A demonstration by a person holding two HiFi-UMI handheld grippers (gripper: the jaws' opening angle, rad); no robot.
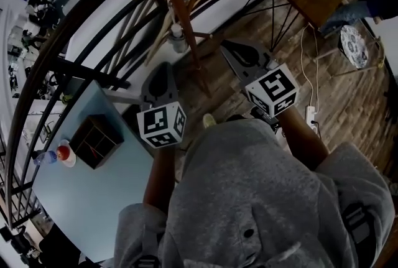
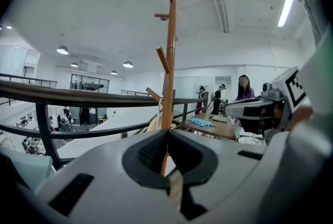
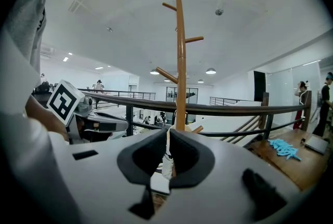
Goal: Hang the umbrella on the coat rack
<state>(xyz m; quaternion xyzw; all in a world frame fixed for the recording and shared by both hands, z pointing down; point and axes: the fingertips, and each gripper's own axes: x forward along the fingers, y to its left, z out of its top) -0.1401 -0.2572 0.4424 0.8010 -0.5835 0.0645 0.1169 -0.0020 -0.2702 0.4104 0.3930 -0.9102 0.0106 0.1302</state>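
Open-plan office mezzanine, shown by a dark railing (image 3: 223, 109) over a lower floor (image 1: 18, 30), wooden desk (image 2: 216, 129), ceiling lamps (image 2: 62, 50), people (image 2: 218, 97) gathered at workstations

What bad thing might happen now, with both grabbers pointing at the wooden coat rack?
The coat rack is a thin, tall pole, so a bump from the left gripper or right gripper might tip it. The railing stands just behind it, with a lower floor beyond, so anything knocked loose might fall over.

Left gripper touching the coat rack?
Apart. The head view shows a clear gap between the left gripper and the coat rack; the gripper is short of the pole, to its left.
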